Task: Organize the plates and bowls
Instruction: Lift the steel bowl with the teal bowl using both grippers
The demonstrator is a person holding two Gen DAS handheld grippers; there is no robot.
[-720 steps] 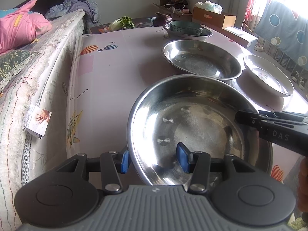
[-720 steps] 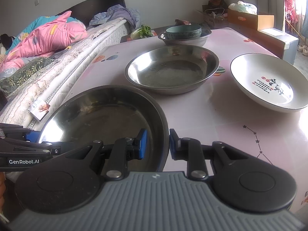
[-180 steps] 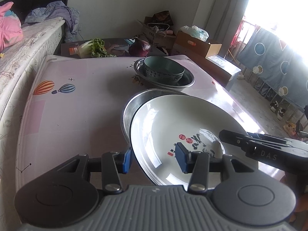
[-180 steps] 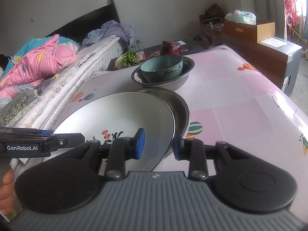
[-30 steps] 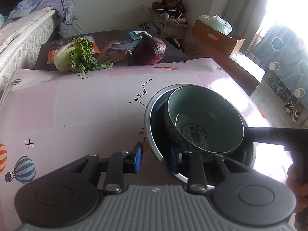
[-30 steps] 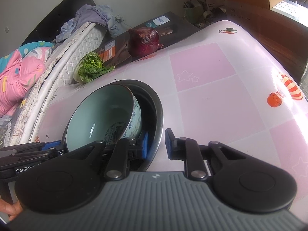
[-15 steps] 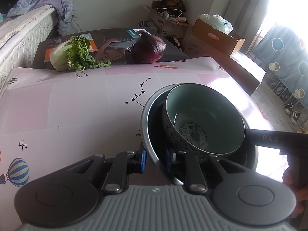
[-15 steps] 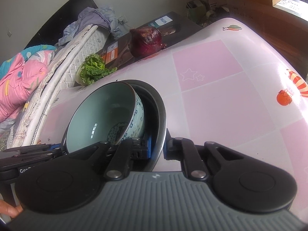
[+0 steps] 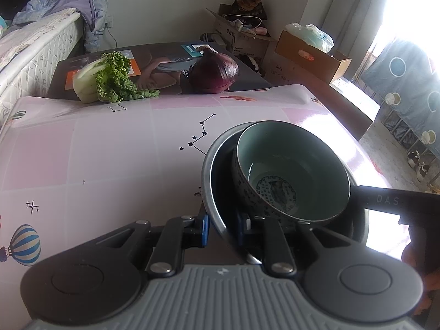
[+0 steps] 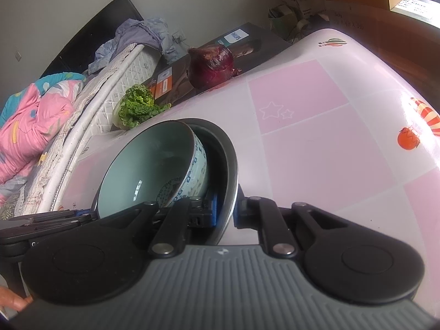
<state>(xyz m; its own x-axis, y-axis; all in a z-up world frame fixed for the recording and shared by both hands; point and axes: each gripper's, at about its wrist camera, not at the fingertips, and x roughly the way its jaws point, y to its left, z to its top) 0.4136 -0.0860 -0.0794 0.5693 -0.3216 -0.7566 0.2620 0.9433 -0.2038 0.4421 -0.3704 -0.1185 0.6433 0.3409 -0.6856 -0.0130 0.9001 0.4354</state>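
Observation:
A steel bowl (image 9: 218,184) stands on the pink table (image 9: 110,151) with a pale green patterned ceramic bowl (image 9: 291,165) leaning inside it. My left gripper (image 9: 222,229) is shut on the steel bowl's near rim, one pad outside and one inside. In the right wrist view the steel bowl (image 10: 231,165) and the ceramic bowl (image 10: 154,173) sit close below the camera. My right gripper (image 10: 225,213) is shut on the opposite rim. The right gripper's finger (image 9: 385,200) shows in the left wrist view, and the left gripper (image 10: 55,217) shows at the right wrist view's left edge.
A green leafy cabbage (image 9: 110,82) and a purple round vegetable (image 9: 214,74) lie on a dark box past the table's far edge. Cardboard boxes (image 9: 310,52) stand behind them. A bed with a pink quilt (image 10: 35,121) runs along one side of the table.
Both grippers' jaws have gone from standing open around the steel bowl's rim to clamped on it. The ceramic bowl now leans more inside the steel bowl.

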